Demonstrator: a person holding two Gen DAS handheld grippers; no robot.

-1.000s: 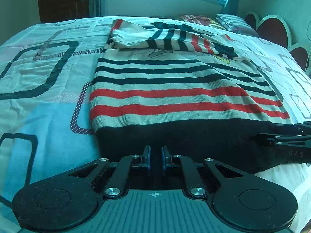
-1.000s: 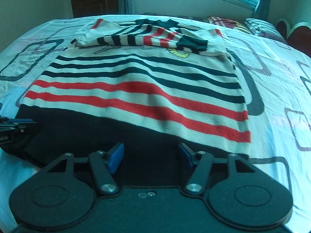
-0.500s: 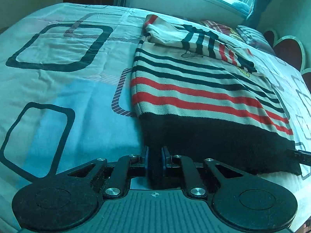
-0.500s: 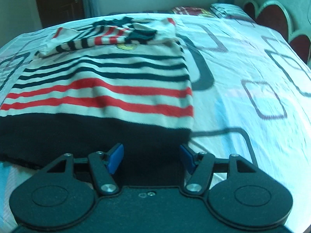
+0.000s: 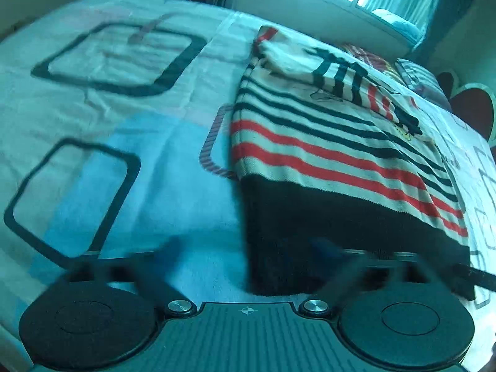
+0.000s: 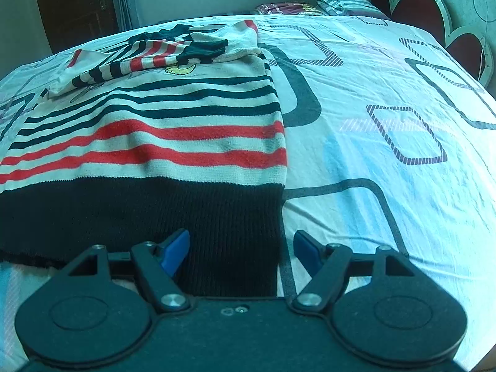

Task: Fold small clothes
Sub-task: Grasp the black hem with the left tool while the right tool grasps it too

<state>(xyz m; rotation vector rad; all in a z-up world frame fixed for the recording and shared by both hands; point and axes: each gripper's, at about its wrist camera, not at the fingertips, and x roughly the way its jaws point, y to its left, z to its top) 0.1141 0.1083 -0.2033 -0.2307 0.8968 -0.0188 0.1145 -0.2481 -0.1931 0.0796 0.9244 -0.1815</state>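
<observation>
A small striped knit sweater (image 5: 334,155) lies flat on the bed, with black, red and cream bands, a wide black hem nearest me and its sleeves folded across the chest. My left gripper (image 5: 248,251) is open, its fingers blurred with motion, and straddles the hem's near left corner. My right gripper (image 6: 241,248) is open, with blue pads (image 6: 175,249) either side of the hem's near right corner. The sweater also shows in the right wrist view (image 6: 155,124). A tip of the right gripper (image 5: 477,276) shows at the right edge of the left wrist view.
The bed sheet (image 6: 387,124) is white and light blue with dark square outlines. Pillows (image 6: 344,1) lie at the far end by a heart-shaped headboard (image 6: 418,9). A window and a dark door stand behind the bed.
My left gripper has opened from shut and moved left to the hem's left corner. My right gripper has moved right to the hem's right corner and stayed open.
</observation>
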